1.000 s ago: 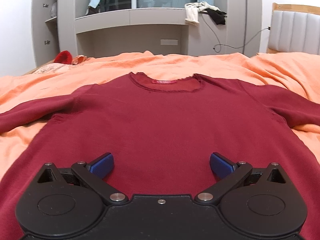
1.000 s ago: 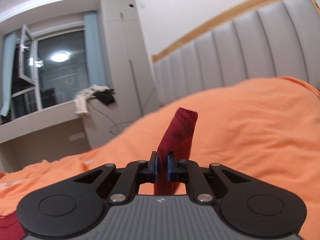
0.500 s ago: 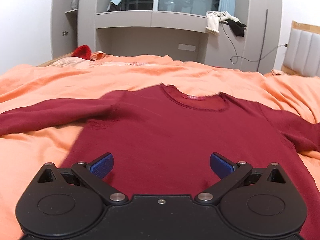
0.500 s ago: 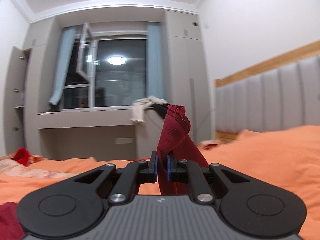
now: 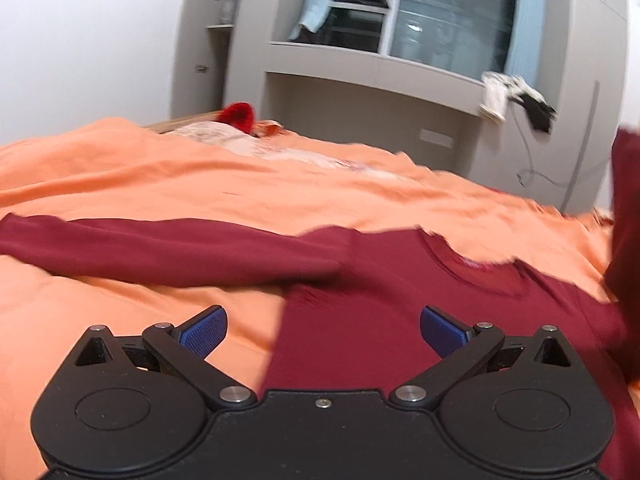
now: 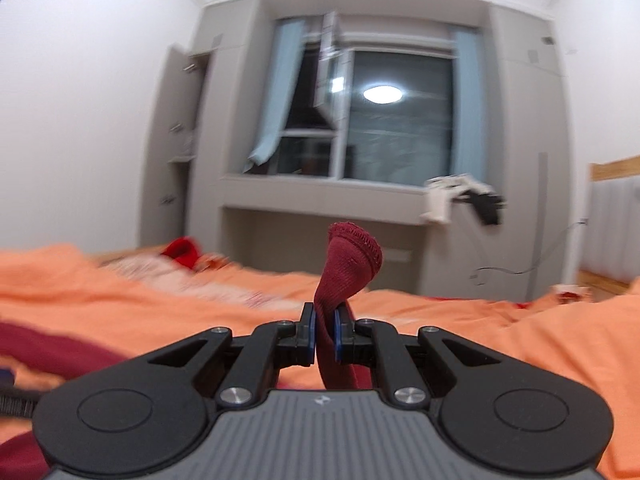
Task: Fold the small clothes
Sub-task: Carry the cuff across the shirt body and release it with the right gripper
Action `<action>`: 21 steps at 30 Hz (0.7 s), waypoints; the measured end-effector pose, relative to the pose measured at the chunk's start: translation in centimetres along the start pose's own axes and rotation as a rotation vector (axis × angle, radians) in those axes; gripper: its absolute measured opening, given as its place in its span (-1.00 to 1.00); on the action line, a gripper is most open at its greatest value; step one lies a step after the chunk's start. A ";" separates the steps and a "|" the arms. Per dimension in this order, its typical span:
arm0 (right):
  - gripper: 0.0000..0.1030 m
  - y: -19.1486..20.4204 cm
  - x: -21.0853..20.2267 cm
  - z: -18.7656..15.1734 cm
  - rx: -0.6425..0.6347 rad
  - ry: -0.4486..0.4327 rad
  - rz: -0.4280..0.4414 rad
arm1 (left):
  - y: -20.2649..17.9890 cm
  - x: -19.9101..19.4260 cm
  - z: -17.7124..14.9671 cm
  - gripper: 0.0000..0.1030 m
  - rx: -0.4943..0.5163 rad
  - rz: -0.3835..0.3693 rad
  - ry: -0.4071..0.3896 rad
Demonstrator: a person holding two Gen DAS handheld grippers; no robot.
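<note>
The maroon sweater point(image 5: 392, 300) is lying face-up on the orange bedspread point(image 5: 160, 184), its neckline point(image 5: 476, 268) pointing away from both grippers. Its left sleeve point(image 5: 160, 248) is stretching out flat to the left, long axis running sideways across the bed, ahead and left of the left gripper point(image 5: 322, 330), which is hovering wide open over the body's left edge and is likely the nearer one for that sleeve. The right gripper point(image 6: 325, 338) is pinching the right sleeve's cuff point(image 6: 352, 256), which is sticking up between its closed pads.
</note>
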State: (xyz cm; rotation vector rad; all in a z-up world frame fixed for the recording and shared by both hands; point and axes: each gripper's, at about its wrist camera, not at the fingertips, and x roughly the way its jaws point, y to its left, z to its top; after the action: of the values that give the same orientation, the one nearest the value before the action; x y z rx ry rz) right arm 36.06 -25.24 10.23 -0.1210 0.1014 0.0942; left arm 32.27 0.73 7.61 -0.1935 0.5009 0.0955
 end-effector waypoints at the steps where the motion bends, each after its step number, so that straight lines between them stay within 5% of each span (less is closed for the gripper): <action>1: -0.82 1.2 0.2 -0.5 -0.021 0.017 0.020 | 0.6 -0.1 0.2 0.99 -0.019 0.005 -0.003; 11: -0.77 9.4 0.4 -6.5 -0.281 0.277 0.251 | 3.6 -0.2 1.4 0.99 -0.132 0.019 -0.014; 15: -0.29 10.0 -1.0 -7.5 -0.357 0.338 0.379 | 3.3 0.5 1.0 0.99 -0.124 0.011 0.009; 21: 0.46 8.1 -5.4 -7.9 -0.429 0.305 0.488 | 2.5 1.6 0.4 0.99 -0.116 -0.024 0.037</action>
State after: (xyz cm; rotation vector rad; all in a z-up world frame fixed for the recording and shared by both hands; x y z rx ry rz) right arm 29.15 -18.66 2.02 -0.5391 0.4149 0.5859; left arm 33.50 3.36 6.81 -0.3153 0.5300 0.0976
